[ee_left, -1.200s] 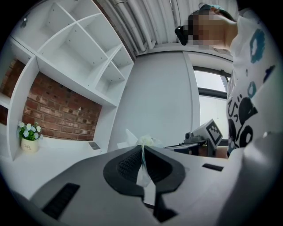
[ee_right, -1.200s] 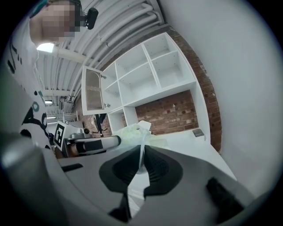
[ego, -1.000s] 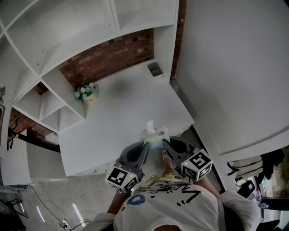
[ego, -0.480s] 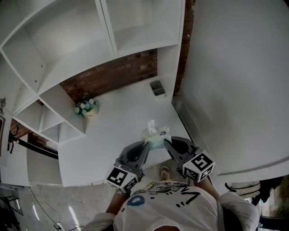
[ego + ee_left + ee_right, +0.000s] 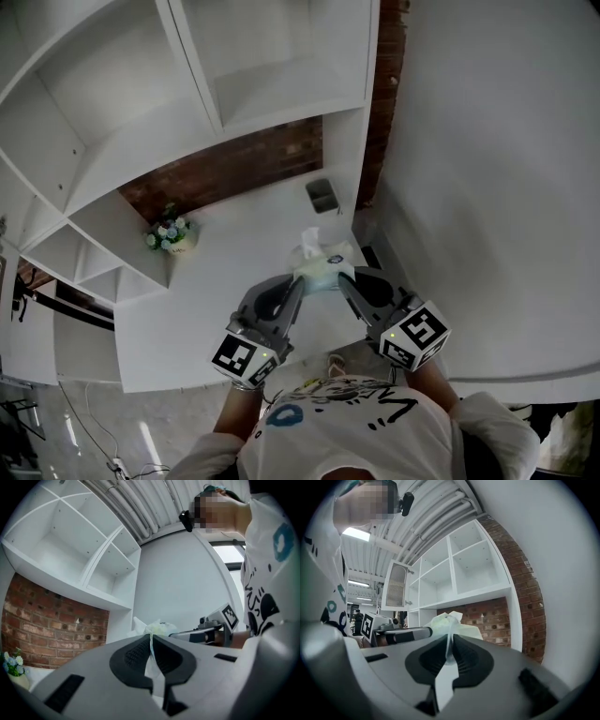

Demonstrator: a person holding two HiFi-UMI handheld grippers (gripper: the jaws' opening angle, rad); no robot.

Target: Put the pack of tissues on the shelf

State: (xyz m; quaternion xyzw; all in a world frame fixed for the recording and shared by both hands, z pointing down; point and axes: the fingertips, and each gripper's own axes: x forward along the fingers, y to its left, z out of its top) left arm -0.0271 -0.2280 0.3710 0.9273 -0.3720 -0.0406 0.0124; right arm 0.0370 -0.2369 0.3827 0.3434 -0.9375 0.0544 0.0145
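The pack of tissues (image 5: 321,269) is held up between the tips of the two hand-held grippers, with a white tissue standing out of its top. The left hand-held gripper (image 5: 298,281) is seen pressed together on a thin fold of the pack's wrapper; in its own view the film is pinched flat between the ribbed pads, and the pack sits just beyond the tips. The right hand-held gripper (image 5: 343,278) is likewise closed on the wrapper at the opposite side of the pack, a strip of film being trapped between its pads. The two tips are angled towards each other, so that the pack is carried just ahead of both and between them. A marker cube (image 5: 242,359) is seen at the rear of the left hand-held gripper, and another marker cube (image 5: 419,335) at the rear of the right one.

Below both hand-held grippers a white worktop (image 5: 216,291) is spread. A small dark container (image 5: 321,195) stands ahead of the tips, near a brick wall (image 5: 225,169). A little pot of flowers (image 5: 171,236) is set well off to the left of the left hand-held gripper. The white shelf (image 5: 272,94), with open compartments, is mounted ahead of and above both tips, over the brick wall. Behind the hand-held grippers a white printed shirt (image 5: 337,431) is visible.
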